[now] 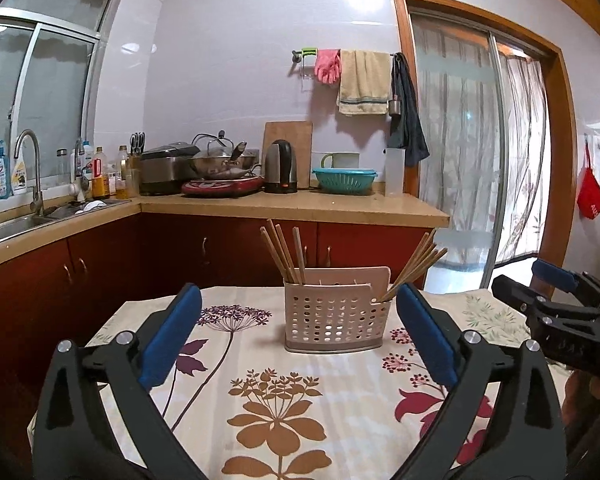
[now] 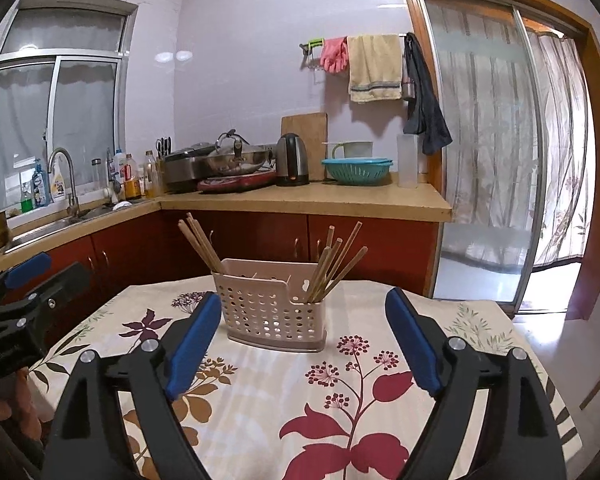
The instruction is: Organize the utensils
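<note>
A perforated holder (image 1: 336, 316) is stood upright on the flowered desk (image 1: 276, 400), with chopsticks (image 1: 284, 254) leaned in both its end compartments. The left tool (image 1: 300, 320) and right tool (image 2: 304, 328) are held released just in front of the holder, nothing gripped.

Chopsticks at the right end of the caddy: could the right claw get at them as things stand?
Probably yes. The right claw is open and empty and faces the caddy across bare tablecloth. Those chopsticks lean up and out above the rim, with nothing in front. The left claw sits off to the side.
</note>
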### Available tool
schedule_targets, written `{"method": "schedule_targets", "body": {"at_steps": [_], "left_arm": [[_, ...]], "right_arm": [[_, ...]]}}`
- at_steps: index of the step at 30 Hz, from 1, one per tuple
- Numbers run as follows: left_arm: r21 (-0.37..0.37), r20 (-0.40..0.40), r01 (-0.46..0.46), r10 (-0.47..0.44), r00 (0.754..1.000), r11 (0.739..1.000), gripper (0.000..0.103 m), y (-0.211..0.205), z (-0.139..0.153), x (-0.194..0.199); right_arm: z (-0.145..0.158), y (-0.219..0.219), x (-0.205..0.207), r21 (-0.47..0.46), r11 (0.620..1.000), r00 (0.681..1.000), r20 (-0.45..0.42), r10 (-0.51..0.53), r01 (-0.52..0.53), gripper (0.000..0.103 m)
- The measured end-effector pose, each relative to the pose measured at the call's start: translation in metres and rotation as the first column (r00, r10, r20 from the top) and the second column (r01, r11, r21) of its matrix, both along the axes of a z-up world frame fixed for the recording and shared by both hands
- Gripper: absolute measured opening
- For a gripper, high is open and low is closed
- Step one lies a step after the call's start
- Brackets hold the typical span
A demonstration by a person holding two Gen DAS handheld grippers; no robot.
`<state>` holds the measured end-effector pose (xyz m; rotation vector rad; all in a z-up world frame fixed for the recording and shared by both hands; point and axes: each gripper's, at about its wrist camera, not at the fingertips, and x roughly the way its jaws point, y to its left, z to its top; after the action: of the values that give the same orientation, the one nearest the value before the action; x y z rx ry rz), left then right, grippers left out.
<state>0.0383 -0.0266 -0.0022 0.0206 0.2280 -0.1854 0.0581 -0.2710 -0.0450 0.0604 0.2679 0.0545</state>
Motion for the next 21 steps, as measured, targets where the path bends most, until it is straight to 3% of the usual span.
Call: {"method": "schedule_targets", "body": {"at_steps": [21], "left_arm": [[-0.012,0.019,-0.009,0.009,1.000,1.000,0.097,0.004,0.002,-0.023]], "right_arm": [[0.006,0.002,-0.022,0.002,1.000,1.000,0.030,0.001,-0.001,0.084]]}}
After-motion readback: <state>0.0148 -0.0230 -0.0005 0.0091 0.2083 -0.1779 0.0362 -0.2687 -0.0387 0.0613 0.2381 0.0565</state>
